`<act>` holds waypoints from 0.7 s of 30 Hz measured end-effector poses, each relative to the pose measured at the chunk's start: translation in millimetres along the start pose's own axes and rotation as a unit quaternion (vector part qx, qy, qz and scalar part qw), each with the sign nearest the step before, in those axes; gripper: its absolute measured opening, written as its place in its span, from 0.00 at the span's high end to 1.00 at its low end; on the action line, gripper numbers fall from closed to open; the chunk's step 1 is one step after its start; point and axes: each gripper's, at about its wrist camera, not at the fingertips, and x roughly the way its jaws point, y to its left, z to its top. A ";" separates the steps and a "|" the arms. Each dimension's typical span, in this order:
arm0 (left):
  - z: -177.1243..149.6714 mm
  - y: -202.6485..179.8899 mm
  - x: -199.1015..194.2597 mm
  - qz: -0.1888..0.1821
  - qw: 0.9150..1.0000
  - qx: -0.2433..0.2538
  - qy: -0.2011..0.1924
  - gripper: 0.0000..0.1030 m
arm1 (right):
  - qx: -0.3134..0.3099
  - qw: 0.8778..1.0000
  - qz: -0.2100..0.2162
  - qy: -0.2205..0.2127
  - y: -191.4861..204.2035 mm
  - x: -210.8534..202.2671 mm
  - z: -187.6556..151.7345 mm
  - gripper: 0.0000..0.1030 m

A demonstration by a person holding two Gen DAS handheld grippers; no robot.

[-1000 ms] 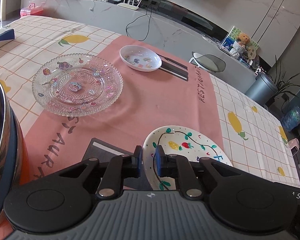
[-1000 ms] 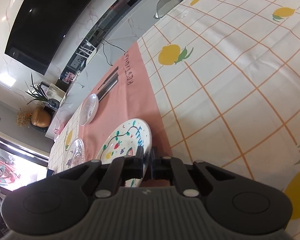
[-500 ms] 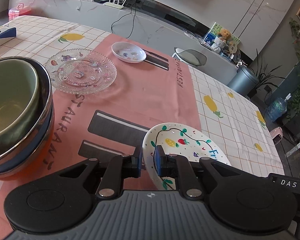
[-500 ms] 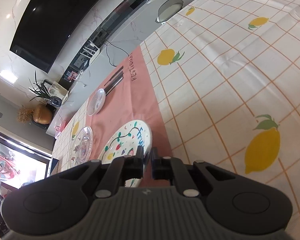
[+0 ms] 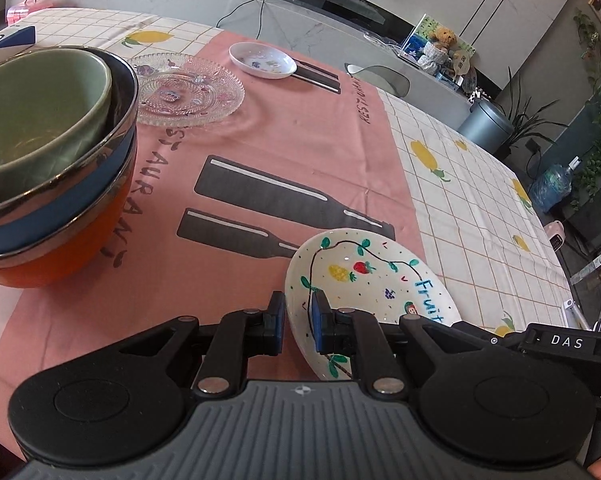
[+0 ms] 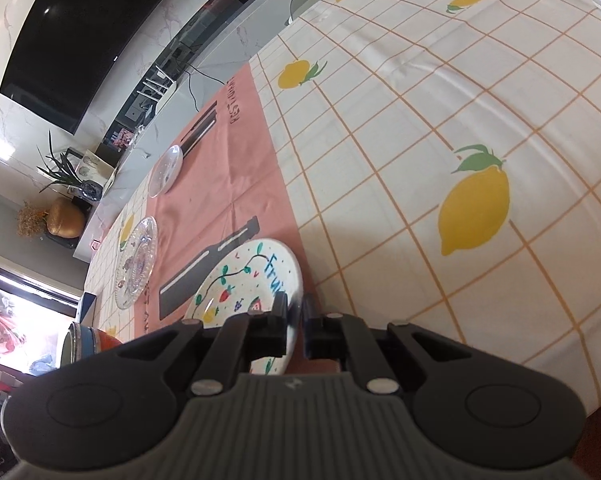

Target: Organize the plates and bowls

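A white plate painted with fruit and the word "Fruit" hangs tilted above the pink cloth. My left gripper is shut on its left rim and my right gripper is shut on its opposite rim. A stack of nested bowls, green inside steel-rimmed blue and orange ones, stands close at the left. Farther back lie a clear glass plate and a small white dish.
The table wears a pink runner over a white checked cloth with lemons. A blue and white box lies at the far left edge. Beyond the table are a grey counter, a chair and a bin.
Both grippers have drawn back toward the near edge with the fruit plate held between them. The bowl stack has come into full view on the left, and the glass plate and small dish look farther off.
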 end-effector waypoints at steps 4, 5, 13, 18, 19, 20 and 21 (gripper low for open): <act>-1.8 1.1 3.5 0.002 1.000 0.003 0.009 0.85 | -0.003 1.000 -0.007 0.002 -1.6 2.6 -2.6 0.95; -2.3 1.3 3.4 0.002 1.000 0.005 0.008 0.85 | -0.003 1.000 -0.008 0.003 -2.0 3.2 -3.1 0.95; -3.4 -1.0 3.4 0.006 1.000 0.015 0.010 0.85 | -0.021 1.000 -0.014 -0.001 1.3 4.6 -2.8 0.94; -2.8 -2.3 4.5 0.007 1.000 0.018 0.015 0.85 | -0.042 0.999 -0.025 -0.003 7.4 5.6 -3.5 0.91; -2.9 -2.2 4.2 0.007 1.000 0.017 0.016 0.85 | -0.043 0.999 -0.025 -0.003 8.0 5.7 -3.9 0.90; -2.7 -2.2 4.0 0.005 1.000 0.017 0.017 0.85 | -0.042 0.999 -0.026 -0.003 8.4 5.8 -4.1 0.89; -1.8 -2.9 3.7 0.002 1.000 0.016 0.017 0.82 | -0.042 0.999 -0.027 -0.004 8.6 5.5 -4.1 0.87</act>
